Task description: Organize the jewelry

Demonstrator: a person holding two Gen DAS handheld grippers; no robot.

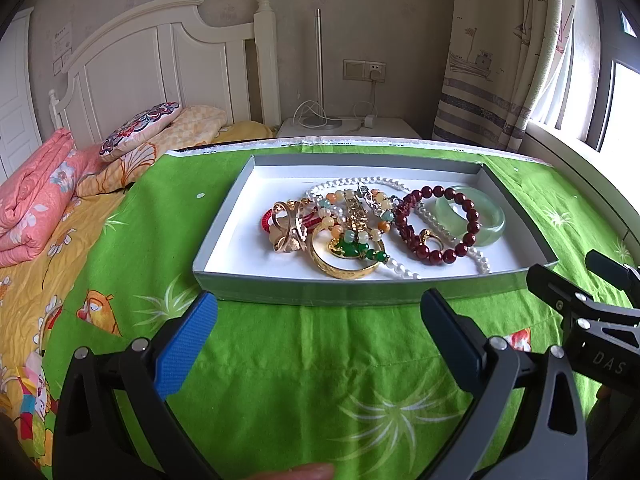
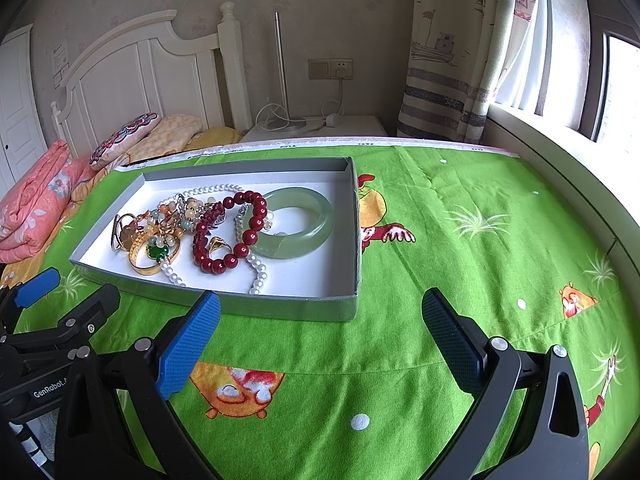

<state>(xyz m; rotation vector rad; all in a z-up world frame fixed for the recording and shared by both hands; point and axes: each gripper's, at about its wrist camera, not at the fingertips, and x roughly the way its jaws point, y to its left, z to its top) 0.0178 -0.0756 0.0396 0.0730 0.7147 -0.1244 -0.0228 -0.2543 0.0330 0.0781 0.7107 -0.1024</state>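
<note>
In the jewelry heap at frame centre, the white pearl necklace [image 1: 434, 224] runs under the dark red bead bracelet [image 1: 436, 224]. The pale green jade bangle [image 2: 296, 226] is partly covered by it. A wall notice [image 1: 62, 42], upper left, is too small to read.

A green cartoon-print cloth [image 2: 460, 184] covers the surface. Beyond it to the left stands a bed with a white headboard [image 1: 160, 64], an embroidered cushion [image 1: 140, 128] and a folded pink quilt [image 1: 36, 200]. A white nightstand [image 2: 352, 126] carries a lamp [image 2: 280, 68] beside the ship-print curtain [image 1: 488, 40].
</note>
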